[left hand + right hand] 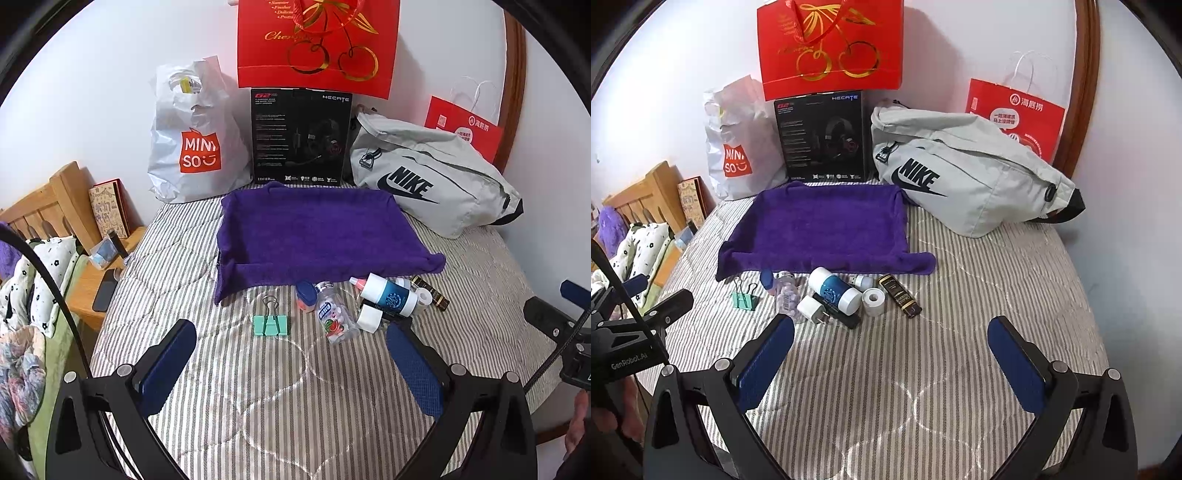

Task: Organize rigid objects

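Risk: both grippers, left (pixel 291 363) and right (pixel 891 360), wide and empty; crowded bottles (pixel 834 291) mid-frame may roll when nudged.

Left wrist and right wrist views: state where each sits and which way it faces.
Left wrist: on the left tool, low over the striped bed, facing the purple towel; the right tool shows at its right edge.
Right wrist: on the right tool, same heading; the left tool shows at left.
Shared: towel, green binder clip, Nike bag.
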A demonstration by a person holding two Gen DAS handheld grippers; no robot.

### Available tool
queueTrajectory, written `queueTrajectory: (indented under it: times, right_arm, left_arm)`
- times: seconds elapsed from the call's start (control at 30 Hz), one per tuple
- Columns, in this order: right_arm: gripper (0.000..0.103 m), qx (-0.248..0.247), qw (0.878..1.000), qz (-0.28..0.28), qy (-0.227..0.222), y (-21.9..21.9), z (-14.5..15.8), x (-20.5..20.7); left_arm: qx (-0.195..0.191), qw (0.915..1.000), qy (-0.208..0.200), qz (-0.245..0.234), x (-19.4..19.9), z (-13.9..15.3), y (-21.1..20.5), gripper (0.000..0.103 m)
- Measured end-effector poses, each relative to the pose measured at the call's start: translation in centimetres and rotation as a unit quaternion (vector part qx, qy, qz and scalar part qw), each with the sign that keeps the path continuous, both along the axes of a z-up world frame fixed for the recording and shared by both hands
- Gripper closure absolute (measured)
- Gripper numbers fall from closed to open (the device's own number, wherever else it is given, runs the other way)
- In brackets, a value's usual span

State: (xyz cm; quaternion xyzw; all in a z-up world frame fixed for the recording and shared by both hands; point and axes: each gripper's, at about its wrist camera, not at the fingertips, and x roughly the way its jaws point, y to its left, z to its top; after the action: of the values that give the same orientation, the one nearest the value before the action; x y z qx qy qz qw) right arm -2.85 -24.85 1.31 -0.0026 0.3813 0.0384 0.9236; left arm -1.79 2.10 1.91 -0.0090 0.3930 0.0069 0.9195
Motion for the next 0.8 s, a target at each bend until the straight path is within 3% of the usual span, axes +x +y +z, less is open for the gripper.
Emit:
queueTrajectory:
  times: [0.3, 0.5, 0.8]
  right_arm:
    - [0.0, -0.009, 1.0, 0.002, 0.009, 0.0, -1.0, 1.2]
    - [0.0, 0.003, 1.0, -0.005, 0.03, -0.8, -2.5, 2.6]
    - [0.0, -0.012, 0.998, -0.019, 0.051, -2.4, -5.4, 4.8]
  left_arm:
    - [-0.001, 1.0, 0.003, 0.005, 1.6, -1.8, 1.1, 0.0]
    - [0.017, 0.9996, 0.017, 0.014, 3.8, -5.3, 1.9, 0.0]
    - [-0.004, 0.9982, 0.057, 0.015, 7.1, -10.9, 3.4, 0.001]
